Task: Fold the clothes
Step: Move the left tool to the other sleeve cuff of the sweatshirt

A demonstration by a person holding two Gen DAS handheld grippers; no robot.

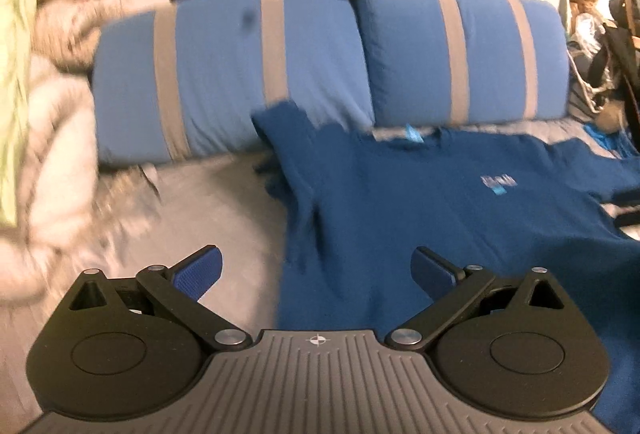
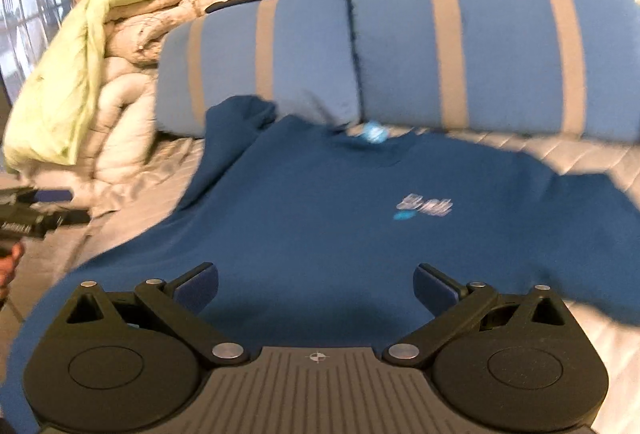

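- Blue T-shirt (image 2: 320, 218) lies spread chest-up on the grey bedsheet (image 1: 208, 202), collar at twelve o'clock, pale logo at one o'clock of its middle.
- Left gripper (image 1: 316, 274) hangs over the shirt's left edge, jaws spread wide, nothing between them.
- Right gripper (image 2: 316, 288) sits above the lower hem area, jaws likewise wide apart and empty.
- Two striped blue pillows (image 2: 480, 42) stand at twelve o'clock, touching the collar end.
- Bundled cream and green bedding (image 2: 104, 66) is heaped at ten o'clock.
- Both views are motion-blurred.
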